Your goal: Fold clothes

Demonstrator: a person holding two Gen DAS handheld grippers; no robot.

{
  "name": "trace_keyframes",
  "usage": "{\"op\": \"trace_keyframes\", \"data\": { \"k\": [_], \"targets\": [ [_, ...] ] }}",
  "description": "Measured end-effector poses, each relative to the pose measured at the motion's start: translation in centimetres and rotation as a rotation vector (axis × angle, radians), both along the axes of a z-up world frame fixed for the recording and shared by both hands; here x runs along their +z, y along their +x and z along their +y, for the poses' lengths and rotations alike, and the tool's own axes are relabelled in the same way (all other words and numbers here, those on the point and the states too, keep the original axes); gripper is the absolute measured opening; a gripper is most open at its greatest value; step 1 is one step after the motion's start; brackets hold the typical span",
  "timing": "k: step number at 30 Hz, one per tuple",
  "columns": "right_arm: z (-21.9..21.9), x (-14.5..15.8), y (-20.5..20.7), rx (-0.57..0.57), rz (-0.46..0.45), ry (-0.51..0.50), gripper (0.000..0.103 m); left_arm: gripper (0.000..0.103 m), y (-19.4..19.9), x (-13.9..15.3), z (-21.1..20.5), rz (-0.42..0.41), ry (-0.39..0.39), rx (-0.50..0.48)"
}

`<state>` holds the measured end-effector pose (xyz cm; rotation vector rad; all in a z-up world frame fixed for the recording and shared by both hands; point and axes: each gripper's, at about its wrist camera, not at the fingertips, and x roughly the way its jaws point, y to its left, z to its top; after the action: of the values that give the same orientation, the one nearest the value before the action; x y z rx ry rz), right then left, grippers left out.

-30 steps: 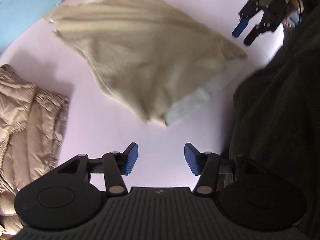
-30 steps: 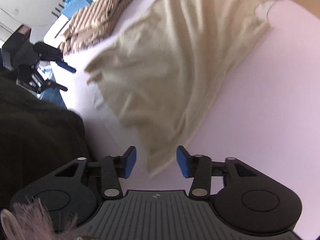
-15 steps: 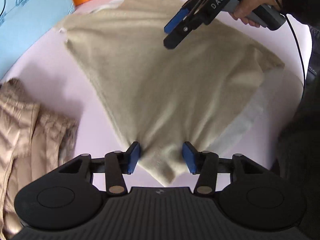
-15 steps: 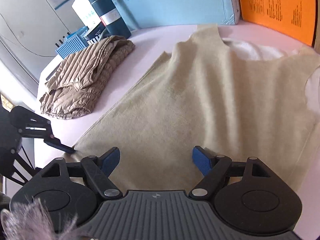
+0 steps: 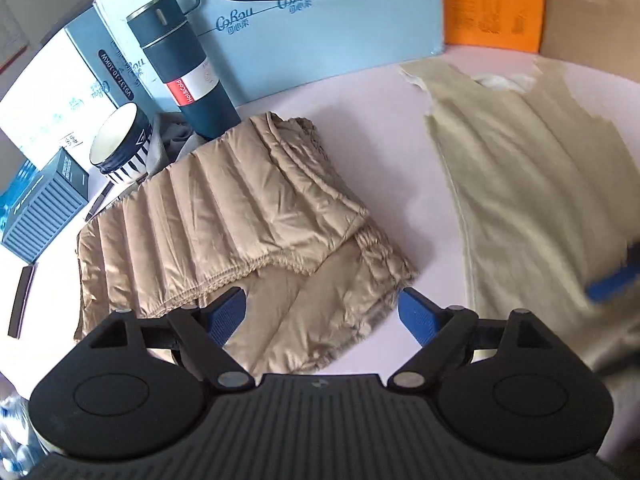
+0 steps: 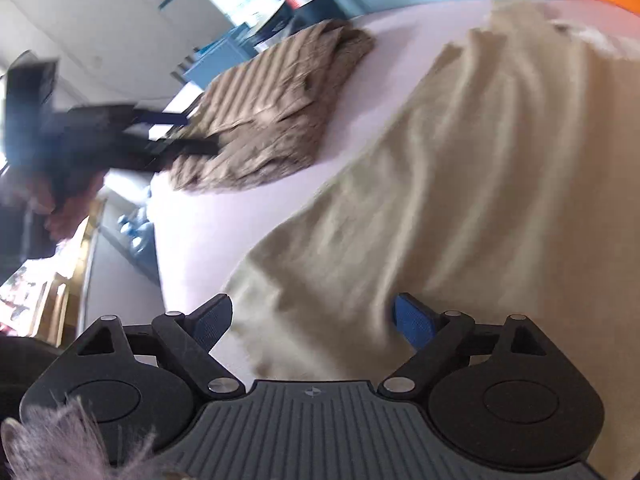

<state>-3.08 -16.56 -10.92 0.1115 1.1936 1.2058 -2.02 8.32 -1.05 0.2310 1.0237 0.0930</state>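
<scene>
A beige sleeveless top (image 5: 532,184) lies spread on the pale pink table at the right of the left wrist view; it fills the right wrist view (image 6: 460,184). A folded tan quilted garment (image 5: 248,232) lies left of it, also seen blurred in the right wrist view (image 6: 272,108). My left gripper (image 5: 320,316) is open and empty above the tan garment's near edge. My right gripper (image 6: 312,320) is open and empty over the top's near left hem. Its blue fingertip (image 5: 612,284) shows blurred at the right of the left wrist view.
A dark blue thermos (image 5: 180,64), a striped cup (image 5: 120,144), a ribbed blue box (image 5: 44,208) and light blue cartons (image 5: 320,12) stand at the back left. An orange sheet (image 5: 492,4) leans at the back. The left gripper shows blurred in the right wrist view (image 6: 100,136).
My left gripper has let go of the top's corner, opened wide and swung left over the tan garment. My right gripper has moved toward the top's left hem. The top lies flat.
</scene>
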Motion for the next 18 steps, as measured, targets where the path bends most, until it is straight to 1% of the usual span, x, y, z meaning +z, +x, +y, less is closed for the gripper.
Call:
{"op": "trace_keyframes", "data": {
  "k": [2, 3, 4, 5, 8, 10, 11, 13, 14, 15, 16, 18],
  "targets": [
    [1.0, 0.2, -1.5, 0.125, 0.045, 0.044, 0.092, 0.082, 2.0, -0.7, -1.1, 0.011, 0.009, 0.009],
    [0.7, 0.5, -1.6, 0.133, 0.045, 0.06, 0.091, 0.082, 2.7, -1.3, -1.7, 0.016, 0.02, -0.001],
    [-0.3, 0.6, -1.2, 0.104, 0.049, 0.068, 0.092, 0.082, 3.3, -1.4, -2.1, 0.02, 0.027, -0.016],
    [-1.8, 0.5, -0.5, 0.051, 0.058, 0.063, 0.092, 0.082, 3.8, -1.8, -2.5, 0.023, 0.035, -0.032],
    [-8.1, -0.6, 2.1, -0.132, 0.129, 0.004, 0.091, 0.082, 5.3, -2.4, -3.5, 0.029, 0.047, -0.062],
    [-11.6, 0.1, 3.3, -0.191, 0.142, -0.045, 0.092, 0.082, 6.4, -2.4, -4.1, 0.038, 0.052, -0.081],
    [-13.1, 0.9, 4.0, -0.196, 0.132, -0.057, 0.092, 0.082, 7.1, -2.3, -4.3, 0.041, 0.058, -0.095],
    [-15.9, 3.3, 6.0, -0.219, 0.09, -0.073, 0.093, 0.082, 9.1, -1.6, -4.5, 0.019, 0.081, -0.127],
    [-16.9, 4.4, 7.3, -0.237, 0.05, -0.088, 0.094, 0.082, 10.1, -1.3, -4.7, 0.006, 0.093, -0.142],
    [-17.5, 5.4, 9.0, -0.262, -0.012, -0.113, 0.097, 0.083, 11.4, -0.8, -4.6, -0.02, 0.092, -0.149],
    [-18.1, 6.4, 10.7, -0.287, -0.074, -0.137, 0.1, 0.083, 12.8, -0.2, -4.5, -0.05, 0.087, -0.151],
    [-19.4, 8.3, 14.1, -0.336, -0.199, -0.187, 0.103, 0.086, 15.9, 0.5, -4.0, -0.138, 0.023, -0.138]
  ]
}}
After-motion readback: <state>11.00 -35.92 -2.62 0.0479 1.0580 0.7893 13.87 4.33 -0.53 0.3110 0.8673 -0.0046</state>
